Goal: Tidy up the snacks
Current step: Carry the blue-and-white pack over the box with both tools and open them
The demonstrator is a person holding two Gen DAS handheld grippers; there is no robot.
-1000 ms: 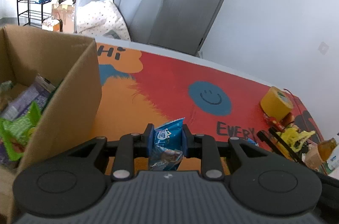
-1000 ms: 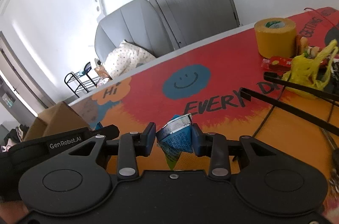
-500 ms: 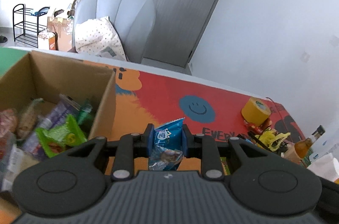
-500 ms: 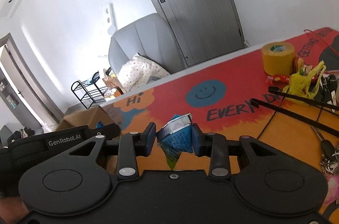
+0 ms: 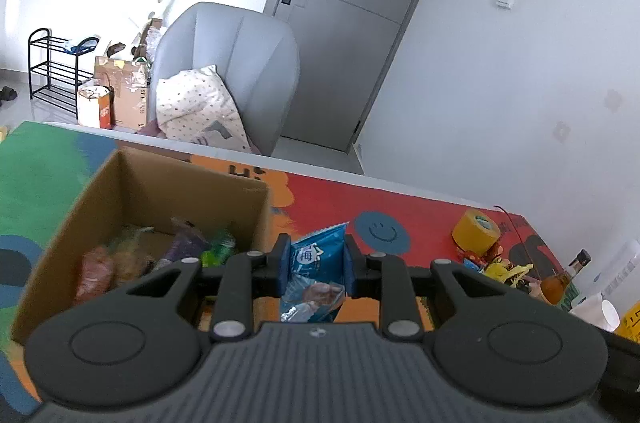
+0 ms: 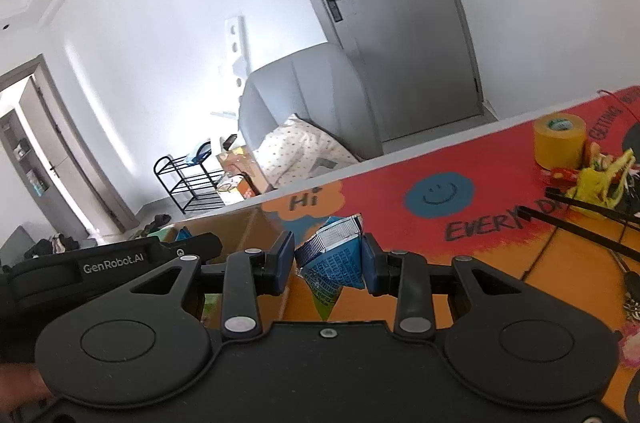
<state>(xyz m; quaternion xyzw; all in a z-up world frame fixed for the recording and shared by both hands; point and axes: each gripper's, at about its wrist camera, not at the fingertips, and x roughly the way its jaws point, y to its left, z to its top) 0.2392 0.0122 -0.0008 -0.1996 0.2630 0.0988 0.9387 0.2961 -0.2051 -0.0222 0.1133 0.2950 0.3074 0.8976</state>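
My left gripper point(image 5: 314, 265) is shut on a blue snack packet point(image 5: 316, 275) and holds it in the air just right of an open cardboard box point(image 5: 80, 207) that holds several snack packets point(image 5: 184, 247). My right gripper point(image 6: 326, 263) is shut on a blue crumpled snack packet point(image 6: 334, 263), held above the table. The left gripper's body point(image 6: 112, 263) shows at the left of the right wrist view, with the box point(image 6: 236, 227) behind it.
The table has a red and orange printed mat point(image 5: 420, 219). At its right end are a yellow tape roll point(image 5: 476, 231), a yellow bag point(image 6: 600, 179), black cables point(image 6: 580, 223), a brown bottle point(image 5: 564, 279) and a white cup point(image 5: 596, 315). A grey armchair point(image 5: 232, 71) stands behind.
Both grippers have risen and moved left toward the box while keeping their packets. The box's inside shows more fully in the left wrist view.
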